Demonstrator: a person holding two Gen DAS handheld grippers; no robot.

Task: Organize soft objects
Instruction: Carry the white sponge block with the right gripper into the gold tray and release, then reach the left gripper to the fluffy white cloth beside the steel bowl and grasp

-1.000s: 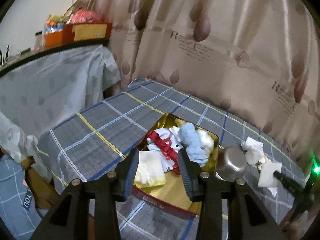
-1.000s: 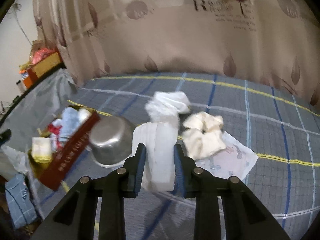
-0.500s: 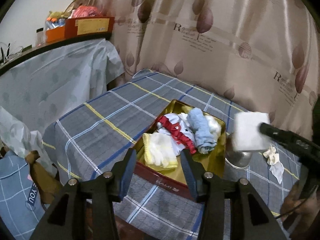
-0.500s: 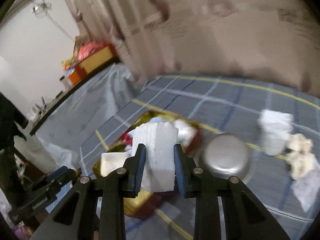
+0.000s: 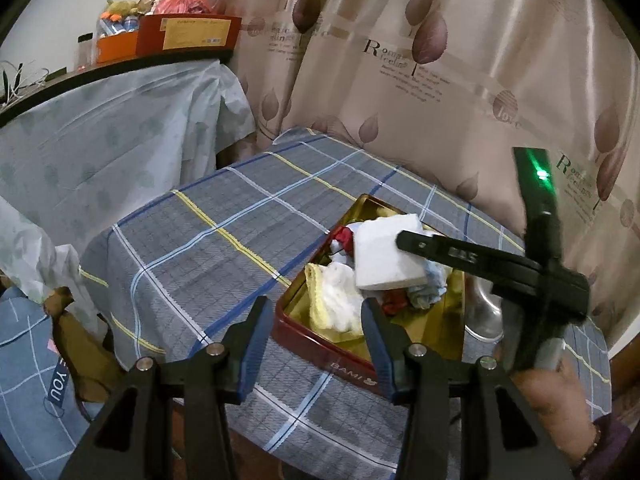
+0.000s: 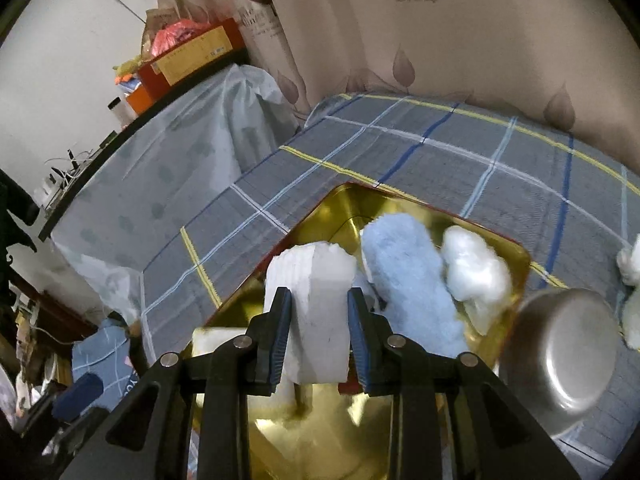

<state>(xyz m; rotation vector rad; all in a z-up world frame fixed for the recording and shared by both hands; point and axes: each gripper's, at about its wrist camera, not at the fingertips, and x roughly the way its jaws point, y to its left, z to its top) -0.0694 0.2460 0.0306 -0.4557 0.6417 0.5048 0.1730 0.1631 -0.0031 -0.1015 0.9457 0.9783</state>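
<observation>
A table draped in a grey plaid cloth (image 5: 224,240) with blue, white and yellow lines fills the middle of the room, its far edge against a beige curtain (image 5: 440,80) printed with brown leaves and lettering. Beyond the table's left edge, a dark shelf (image 5: 120,68) draped with pale sheeting carries an orange box and a red box (image 5: 188,34). Near the table's front right corner sits a red tin with a gold inside (image 5: 320,344); in it lie a yellow-edged white cloth (image 5: 336,300), a light blue fluffy cloth (image 6: 412,280), a white fluffy piece (image 6: 476,268) and something red. A steel bowl (image 6: 568,352) stands just beside the tin's right side. The right gripper (image 6: 316,336) is clamped on a folded white cloth (image 6: 316,312), holding it above the tin's contents. The left gripper (image 5: 312,340) hangs over the table's front edge by the tin's near wall; its jaws have just been opening and stand wide with nothing between them.
</observation>
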